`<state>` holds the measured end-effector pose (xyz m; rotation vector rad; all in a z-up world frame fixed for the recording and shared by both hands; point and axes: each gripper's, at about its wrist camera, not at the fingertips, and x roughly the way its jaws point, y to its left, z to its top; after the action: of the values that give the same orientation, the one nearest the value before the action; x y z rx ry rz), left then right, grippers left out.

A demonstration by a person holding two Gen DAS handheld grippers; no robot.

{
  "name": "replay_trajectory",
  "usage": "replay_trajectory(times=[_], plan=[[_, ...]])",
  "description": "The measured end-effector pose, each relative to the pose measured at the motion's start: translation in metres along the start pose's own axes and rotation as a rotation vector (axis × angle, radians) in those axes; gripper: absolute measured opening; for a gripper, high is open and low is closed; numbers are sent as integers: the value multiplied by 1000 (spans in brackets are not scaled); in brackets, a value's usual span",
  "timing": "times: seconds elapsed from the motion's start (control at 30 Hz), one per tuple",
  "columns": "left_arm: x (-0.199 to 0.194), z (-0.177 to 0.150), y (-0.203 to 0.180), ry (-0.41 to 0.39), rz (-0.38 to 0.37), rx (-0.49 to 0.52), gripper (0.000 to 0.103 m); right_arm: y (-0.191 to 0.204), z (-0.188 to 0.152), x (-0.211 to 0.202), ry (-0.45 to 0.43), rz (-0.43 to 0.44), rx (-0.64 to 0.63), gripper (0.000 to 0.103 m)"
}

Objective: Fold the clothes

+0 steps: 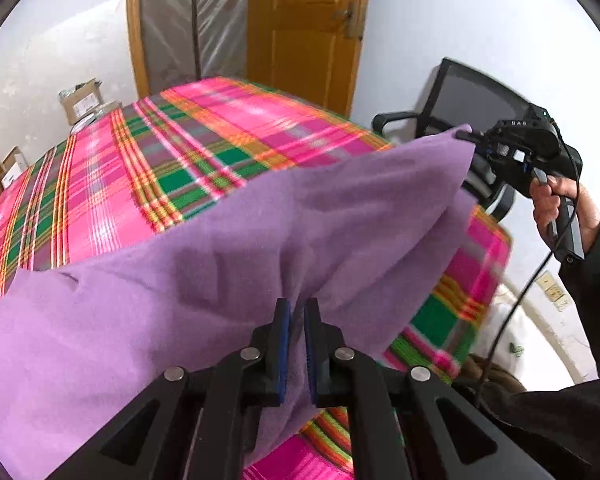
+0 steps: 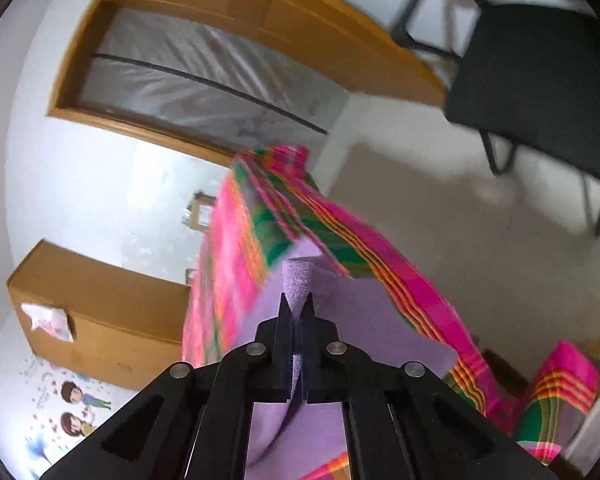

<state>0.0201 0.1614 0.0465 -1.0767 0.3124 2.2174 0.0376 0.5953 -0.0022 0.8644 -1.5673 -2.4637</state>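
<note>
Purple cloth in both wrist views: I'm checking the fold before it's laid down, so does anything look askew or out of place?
Nothing is damaged. The purple cloth hangs unevenly: the right gripper holds its corner high, the left gripper pinches a bunched, creased part lower. The plaid cover beneath lies smooth.

left gripper [image 1: 296, 312] clamped on a fold of the purple cloth [image 1: 204, 280], blue pads pressed against the fabric on both sides. cloth lifted, stretched up and to the right to its far corner, which the right gripper [image 1: 466, 136] pinches. right hand [image 1: 560, 204] grips that tool's handle; black cable hangs below it. pink-green plaid cover [image 1: 172, 160] lies beneath. black mesh chair [image 1: 472, 96] behind the right gripper. wooden door [image 1: 304, 32] at rear, cardboard boxes [image 1: 82, 100] at left.
</note>
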Motion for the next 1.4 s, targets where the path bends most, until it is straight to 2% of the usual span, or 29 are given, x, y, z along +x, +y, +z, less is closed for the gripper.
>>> replay_trajectory(times=[0.13, 0.2, 0.33, 0.4, 0.5, 0.67, 0.73, 0.87, 0.93, 1.07, 1.2, 1.3, 1.33, 1.4], plan=[[-6, 0, -11, -8, -63, 29, 7, 33, 9, -36, -68, 42, -95, 2], [-4, 0, -16, 3, -95, 38, 7, 27, 12, -43, -75, -1, -105, 2], [10, -6, -20, 42, -103, 33, 7, -16, 12, -27, 7, -102, -43, 3], [13, -7, -18, 48, -97, 27, 7, -42, 11, -14, 60, -145, 17, 6], [13, -8, -7, 47, -90, -8, 7, -64, 6, -8, 90, -148, 66, 11], [13, -11, 10, 46, -79, -81, 7, -73, 8, -25, 2, -237, 100, 26], [11, -11, 16, 32, -71, -105, 7, -68, 14, -32, -42, -266, 78, 26], [5, -12, 31, 9, -32, -159, 7, -18, 6, -21, -35, -242, -160, 27], [-1, -15, 45, -11, 3, -198, 7, 13, -7, -7, 6, -215, -284, 27], [-12, -26, 84, -33, 82, -312, 7, 74, -48, 39, 189, -155, -534, 27], [-25, -45, 123, -38, 149, -423, 7, 131, -109, 92, 371, -92, -772, 27], [-34, -56, 139, -45, 180, -458, 7, 166, -146, 126, 446, -49, -936, 27], [-36, -59, 143, -46, 188, -467, 7, 177, -157, 139, 467, -37, -992, 33], [-39, -65, 149, -46, 200, -480, 7, 199, -180, 164, 529, 6, -1093, 35]])
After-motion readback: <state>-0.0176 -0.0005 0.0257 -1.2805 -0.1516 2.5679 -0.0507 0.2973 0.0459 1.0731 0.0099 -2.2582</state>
